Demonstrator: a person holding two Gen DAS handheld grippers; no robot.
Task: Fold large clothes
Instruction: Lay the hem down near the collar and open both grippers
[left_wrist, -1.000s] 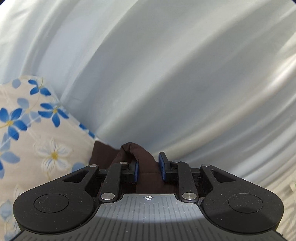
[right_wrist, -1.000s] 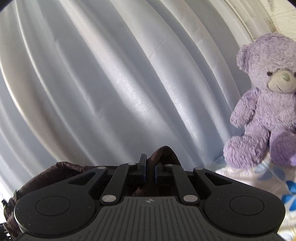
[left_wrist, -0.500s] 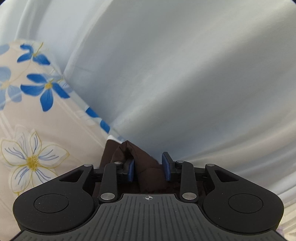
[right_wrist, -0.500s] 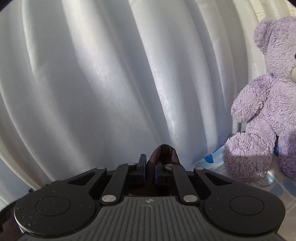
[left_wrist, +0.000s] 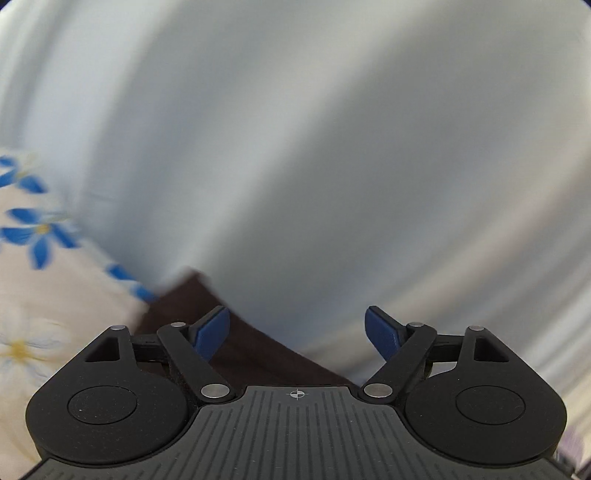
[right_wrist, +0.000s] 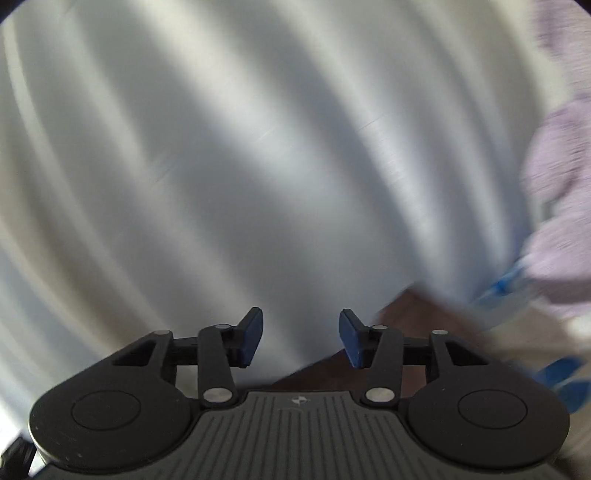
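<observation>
Left wrist view first: the left gripper (left_wrist: 297, 328) has its blue pads (left_wrist: 210, 332) spread wide and its jaws are opening, with nothing pinched between them. The dark brown garment (left_wrist: 251, 350) lies just below and in front, its blurred corner reaching up toward the pale curtain (left_wrist: 295, 147) and its edge running down to the right under the gripper body. The left pad sits over the cloth without pressing it; the right pad stands clear against the curtain. To the left of the garment is the floral sheet (left_wrist: 44, 295), cream with blue and white flowers, smeared by motion. From the right wrist view, the right gripper (right_wrist: 301, 338) is released too: its jaws are opening, the gap narrower than on the other side, and only curtain shows between the pads (right_wrist: 251, 339). Here the dark brown garment (right_wrist: 413, 314) lies low and to the right, partly behind the right-hand finger, with one edge slanting down toward the middle of the gripper body. It touches neither pad as far as I can see, though the blur makes the right pad's edge hard to judge. The pale curtain (right_wrist: 258, 147) hangs in soft folds across most of this view. At the far right edge a purple plush toy (right_wrist: 554, 184) shows as a blurred lilac mass, and below it the floral sheet (right_wrist: 554, 350) with a blue petal.
</observation>
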